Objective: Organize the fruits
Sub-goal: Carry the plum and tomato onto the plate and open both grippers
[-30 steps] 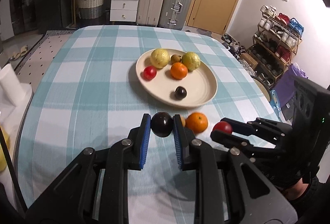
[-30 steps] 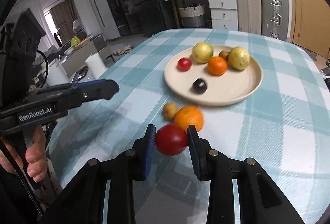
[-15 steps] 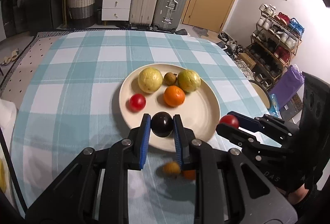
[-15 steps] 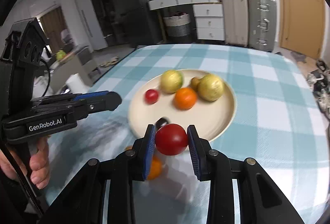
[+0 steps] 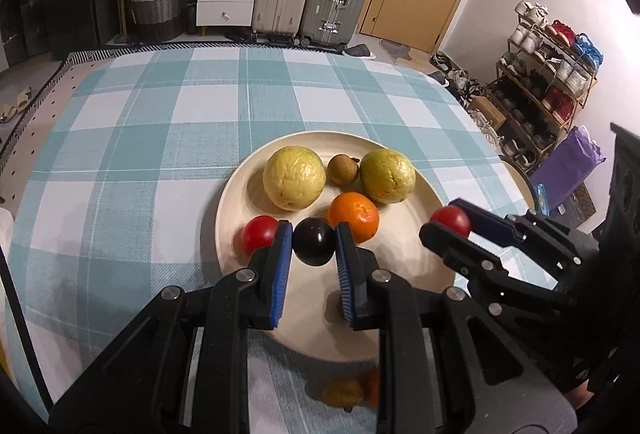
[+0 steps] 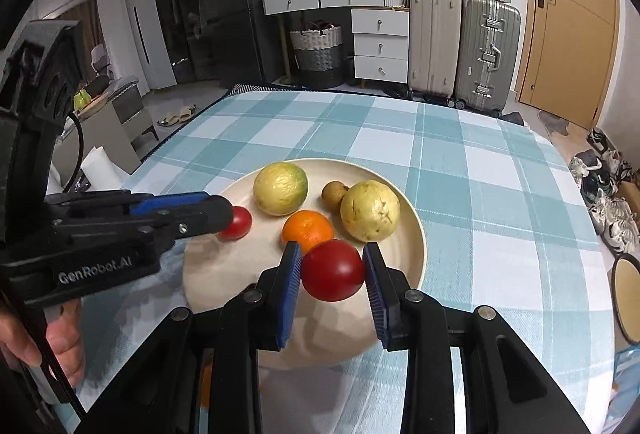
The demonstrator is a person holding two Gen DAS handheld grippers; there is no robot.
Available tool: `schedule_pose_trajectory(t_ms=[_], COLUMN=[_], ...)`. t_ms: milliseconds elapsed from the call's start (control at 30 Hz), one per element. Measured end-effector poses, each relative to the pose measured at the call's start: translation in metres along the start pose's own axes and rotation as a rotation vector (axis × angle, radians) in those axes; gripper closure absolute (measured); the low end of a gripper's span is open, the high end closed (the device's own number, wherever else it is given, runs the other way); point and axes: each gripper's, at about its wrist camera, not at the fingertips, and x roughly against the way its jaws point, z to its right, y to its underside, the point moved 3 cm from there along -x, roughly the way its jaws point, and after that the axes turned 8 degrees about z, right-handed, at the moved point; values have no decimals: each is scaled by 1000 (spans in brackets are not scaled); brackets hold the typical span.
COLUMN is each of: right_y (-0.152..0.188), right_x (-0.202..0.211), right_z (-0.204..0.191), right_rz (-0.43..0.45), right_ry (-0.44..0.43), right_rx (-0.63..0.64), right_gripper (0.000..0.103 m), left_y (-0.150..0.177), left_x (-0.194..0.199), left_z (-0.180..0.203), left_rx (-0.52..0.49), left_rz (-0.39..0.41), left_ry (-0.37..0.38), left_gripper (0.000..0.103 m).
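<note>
Both tools have come forward over the cream plate [image 5: 430, 194] — left tool [image 5: 314, 248] clamps the dark plum [image 5: 314, 246]; right tool [image 6: 332, 270] clamps the red tomato [image 6: 332, 270]; loose fruit now lies behind them.

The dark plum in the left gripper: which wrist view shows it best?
The left wrist view: the dark plum sits unobstructed between the left gripper pads, above the plate. In the right wrist view the left gripper appears side-on and hides it.

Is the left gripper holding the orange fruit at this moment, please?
No, the left gripper is shut on a dark plum, while the orange rests on the plate.
</note>
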Motion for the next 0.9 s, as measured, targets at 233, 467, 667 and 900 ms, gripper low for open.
schedule_pose_trajectory(t_ms=[233, 467, 667, 900], right_y=[1, 3, 1, -2], right_x=[-17, -27, -25, -11], right_z=[4, 11, 15, 20], right_rz=[-14, -27, -4, 37], right_ry=[12, 9, 8, 7], right_rx=[-4, -25, -50, -77], right_gripper=[71, 71, 68, 51], left_y=[-2, -3, -7, -12], left_x=[-16, -26, -24, -9], left_z=[-2, -5, -6, -3], left_rx=[0, 6, 29, 21], left_rz=[-15, -25, -11, 29], left_ry=[-11, -12, -1, -6], left_gripper=[84, 84, 84, 49])
